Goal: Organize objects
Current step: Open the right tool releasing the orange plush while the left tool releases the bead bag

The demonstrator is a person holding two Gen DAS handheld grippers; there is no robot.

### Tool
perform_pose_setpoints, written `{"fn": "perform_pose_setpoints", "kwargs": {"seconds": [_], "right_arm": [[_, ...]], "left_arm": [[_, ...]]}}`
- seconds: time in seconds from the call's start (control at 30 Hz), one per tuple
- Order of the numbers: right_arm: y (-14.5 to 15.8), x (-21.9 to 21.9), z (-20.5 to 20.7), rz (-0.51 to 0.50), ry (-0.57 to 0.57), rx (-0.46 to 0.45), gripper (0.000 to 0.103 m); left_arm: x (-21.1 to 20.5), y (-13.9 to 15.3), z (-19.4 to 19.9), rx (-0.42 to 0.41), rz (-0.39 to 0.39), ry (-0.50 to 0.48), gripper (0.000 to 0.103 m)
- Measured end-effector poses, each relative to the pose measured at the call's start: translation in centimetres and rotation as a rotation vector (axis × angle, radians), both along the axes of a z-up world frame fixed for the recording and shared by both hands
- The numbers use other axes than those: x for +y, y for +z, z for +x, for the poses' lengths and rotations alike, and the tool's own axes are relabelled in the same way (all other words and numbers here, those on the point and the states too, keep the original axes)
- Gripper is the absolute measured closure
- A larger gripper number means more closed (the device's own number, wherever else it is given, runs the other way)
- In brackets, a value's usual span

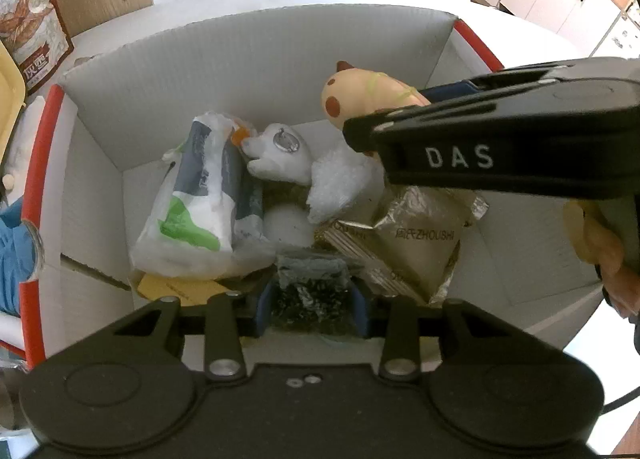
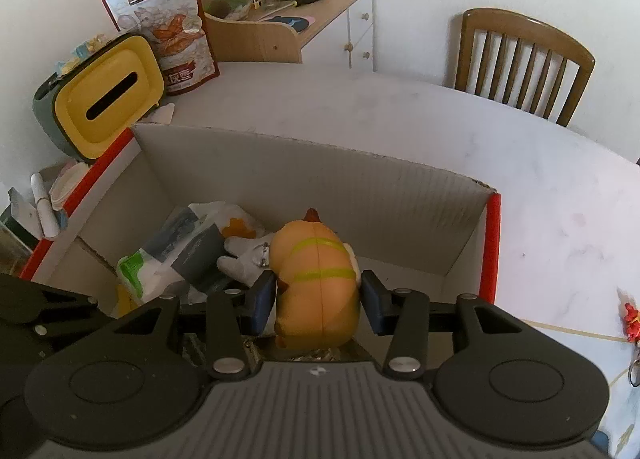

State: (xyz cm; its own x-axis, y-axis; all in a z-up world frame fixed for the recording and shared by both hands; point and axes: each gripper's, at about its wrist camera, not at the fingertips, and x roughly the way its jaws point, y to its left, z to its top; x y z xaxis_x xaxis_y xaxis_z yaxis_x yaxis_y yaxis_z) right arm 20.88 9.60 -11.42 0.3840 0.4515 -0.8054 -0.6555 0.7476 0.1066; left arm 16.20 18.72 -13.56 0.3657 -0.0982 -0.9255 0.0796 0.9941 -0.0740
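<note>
Your right gripper (image 2: 319, 296) has its fingers closed on the yellow squishy toy (image 2: 316, 279), which hangs over the open white box (image 1: 256, 55), above the white plush (image 1: 280, 157) already lying inside. You appear to be at the drop-in step: the toy is carried over the box but not yet set down. The next move calls for lowering it toward the free floor at the box's right side, clear of the plush, before you spread the fingers. Your left gripper (image 1: 312, 309) sits low at the near edge of the box, its fingers around a dark crinkly packet (image 1: 312, 287); whether they press it or merely flank it, you cannot tell from here. Inside the box, left of the plush, lies a white plastic bag (image 1: 192, 215), and nearer you than the plush a gold foil pouch (image 1: 416, 243). The box stands on a pale marbled table (image 2: 520, 179). Beyond the box's left wall stand a yellow tissue holder (image 2: 108, 99) and a tall snack bag (image 2: 168, 27); past its far wall, a wooden chair (image 2: 524, 63) is drawn up against a white wall.
</note>
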Motion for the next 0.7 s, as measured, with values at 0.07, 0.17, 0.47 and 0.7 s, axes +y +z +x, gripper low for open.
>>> {"fn": "perform_pose_setpoints", "kwargs": {"seconds": [0.07, 0.17, 0.47, 0.7], "right_arm": [[0.1, -0.2, -0.1, 0.004, 0.003, 0.006, 0.056], [0.4, -0.4, -0.4, 0.011, 0.014, 0.009, 0.053], [1.7, -2.0, -1.3, 0.027, 0.000, -0.003, 0.037], [3.6, -4.3, -2.0, 0.065, -0.029, -0.005, 0.037]], "left_arm": [[0.0, 0.0, 0.0, 0.004, 0.002, -0.002, 0.063], [-0.1, 0.0, -0.1, 0.007, 0.009, -0.008, 0.058], [0.2, 0.8, -1.3, -0.024, 0.005, 0.025, 0.036], [0.0, 2.4, -2.5, -0.078, 0.010, 0.046, 0.031]]}}
